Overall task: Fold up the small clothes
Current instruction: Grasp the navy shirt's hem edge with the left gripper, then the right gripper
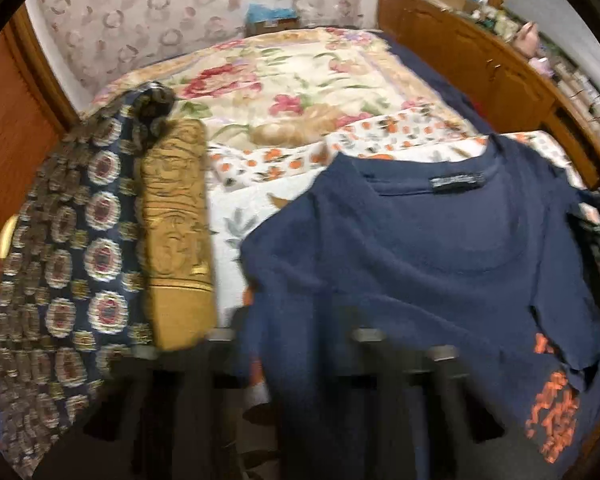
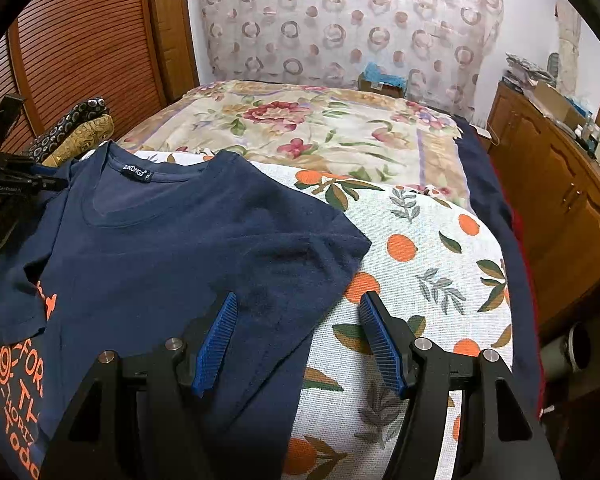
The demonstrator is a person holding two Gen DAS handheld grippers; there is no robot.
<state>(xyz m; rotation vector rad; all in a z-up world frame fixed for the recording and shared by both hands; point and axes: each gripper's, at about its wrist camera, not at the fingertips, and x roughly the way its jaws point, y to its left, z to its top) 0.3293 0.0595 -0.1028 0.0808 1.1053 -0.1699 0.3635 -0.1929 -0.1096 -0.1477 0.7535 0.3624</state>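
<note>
A navy T-shirt (image 2: 172, 240) with orange print lies back-up on the orange-patterned sheet (image 2: 432, 264), collar away from me. One side is folded over, showing the orange lettering (image 2: 16, 396). My right gripper (image 2: 298, 308) is open just above the shirt's right sleeve and side edge, blue pads (image 2: 218, 340) apart. In the left wrist view the shirt (image 1: 420, 248) drapes over my left gripper, hiding its fingers; the picture is blurred. The left gripper (image 2: 40, 178) also shows in the right wrist view at the shirt's left shoulder, seemingly pinching the cloth.
Folded patterned cloths, dark blue (image 1: 72, 248) and mustard (image 1: 178, 232), lie at the bed's left. A floral quilt (image 2: 300, 128) covers the far bed. A wooden cabinet (image 2: 556, 200) stands on the right, a slatted wooden door (image 2: 84, 48) on the left.
</note>
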